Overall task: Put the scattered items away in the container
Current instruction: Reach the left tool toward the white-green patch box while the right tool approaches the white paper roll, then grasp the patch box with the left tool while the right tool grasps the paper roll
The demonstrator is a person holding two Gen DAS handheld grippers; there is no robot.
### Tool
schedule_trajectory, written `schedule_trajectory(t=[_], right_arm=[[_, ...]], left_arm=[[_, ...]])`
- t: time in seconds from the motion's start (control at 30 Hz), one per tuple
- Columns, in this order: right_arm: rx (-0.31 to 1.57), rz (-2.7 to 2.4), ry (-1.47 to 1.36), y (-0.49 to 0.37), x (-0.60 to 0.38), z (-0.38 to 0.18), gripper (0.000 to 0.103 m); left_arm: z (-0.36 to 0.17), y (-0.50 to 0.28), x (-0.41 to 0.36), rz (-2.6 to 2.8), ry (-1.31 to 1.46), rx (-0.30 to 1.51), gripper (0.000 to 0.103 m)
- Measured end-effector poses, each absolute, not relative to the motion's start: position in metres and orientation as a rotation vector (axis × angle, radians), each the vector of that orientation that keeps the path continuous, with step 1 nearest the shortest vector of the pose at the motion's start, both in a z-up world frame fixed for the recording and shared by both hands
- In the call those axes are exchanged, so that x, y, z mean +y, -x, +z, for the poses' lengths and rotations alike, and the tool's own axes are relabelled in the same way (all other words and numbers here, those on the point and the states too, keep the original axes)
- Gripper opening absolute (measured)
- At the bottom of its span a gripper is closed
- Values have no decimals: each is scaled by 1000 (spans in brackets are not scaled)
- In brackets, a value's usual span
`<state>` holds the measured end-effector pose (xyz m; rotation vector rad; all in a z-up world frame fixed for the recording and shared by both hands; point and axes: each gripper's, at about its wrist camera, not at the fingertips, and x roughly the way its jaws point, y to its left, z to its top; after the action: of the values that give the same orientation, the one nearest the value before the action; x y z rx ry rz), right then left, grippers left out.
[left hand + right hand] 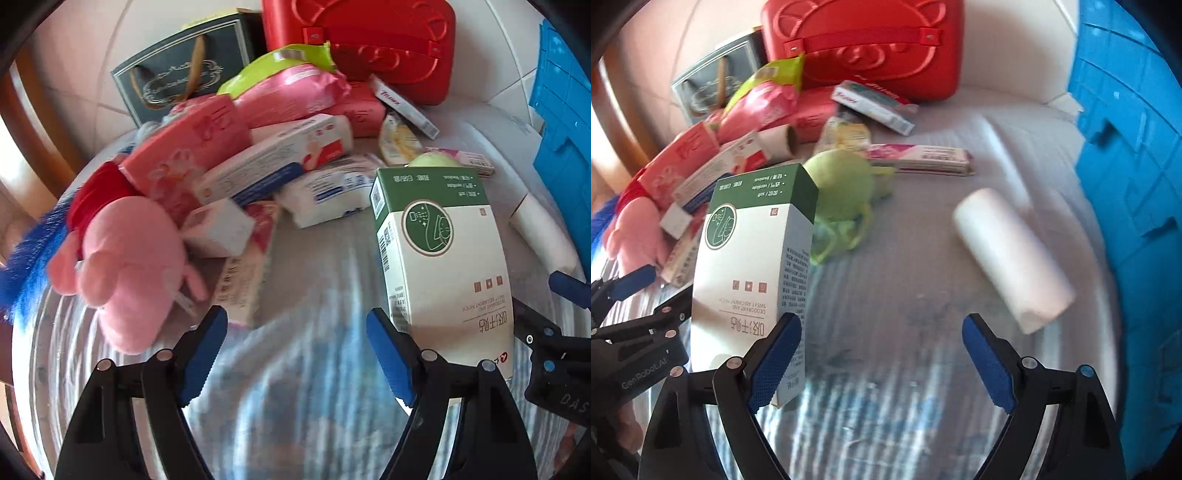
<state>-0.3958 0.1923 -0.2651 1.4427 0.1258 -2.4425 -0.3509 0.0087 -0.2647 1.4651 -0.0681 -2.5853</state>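
Beside the blue crate [1126,177], a white roll [1012,254] lies on the striped cloth [905,295].

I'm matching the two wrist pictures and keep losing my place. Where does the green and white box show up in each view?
Left wrist: the green and white box stands right of centre, just beyond the left gripper's right finger.
Right wrist: the box stands left of centre, behind the right gripper's left finger.
Shared landmark: the red case at the top of both.

Upright carton [753,266] left of roll [1012,254], probably before the pile [236,162]
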Motion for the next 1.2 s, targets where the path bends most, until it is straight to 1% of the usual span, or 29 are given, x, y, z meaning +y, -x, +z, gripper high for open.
schedule_trajectory(t=[0.1,0.17,0.23,0.27,0.37,0.43,0.57,0.8,0.9,1.0,1.07,1.1,1.13,1.2], right_arm=[[39,-2272,-1398,386,166,-266,90],[106,-2311,-1360,379,158,-260,91],[152,-2382,-1330,379,168,-252,100],[163,-2422,-1328,379,176,-249,101],[185,-2537,-1333,391,201,-243,102],[162,-2579,-1351,401,221,-242,102],[181,-2608,-1429,427,245,-255,102],[205,-2600,-1505,452,258,-276,102],[246,-2608,-1509,462,252,-285,102],[269,-2598,-1518,472,248,-290,102],[268,-2585,-1525,475,245,-292,85],[274,-2599,-1528,475,245,-291,62],[222,-2583,-1528,475,245,-290,51],[174,-2575,-1536,474,247,-285,47]], left_arm=[[-243,340,-9,-2562,-1395,-66,77],[-227,340,-12,-2591,-1366,4,78],[-220,344,-6,-2632,-1394,79,78],[-221,348,2,-2655,-1419,94,78],[-233,367,32,-2695,-1499,43,78],[-246,381,46,-2679,-1562,13,78],[-272,400,55,-2556,-1680,-49,78],[-293,418,58,-2492,-1760,-71,78],[-297,424,58,-2491,-1774,-61,78],[-299,427,54,-2507,-1784,-12,77],[-298,427,53,-2517,-1776,-2,77],[-297,425,53,-2524,-1768,0,76],[-294,422,54,-2539,-1751,-1,76],[-284,415,56,-2569,-1704,-19,76]])
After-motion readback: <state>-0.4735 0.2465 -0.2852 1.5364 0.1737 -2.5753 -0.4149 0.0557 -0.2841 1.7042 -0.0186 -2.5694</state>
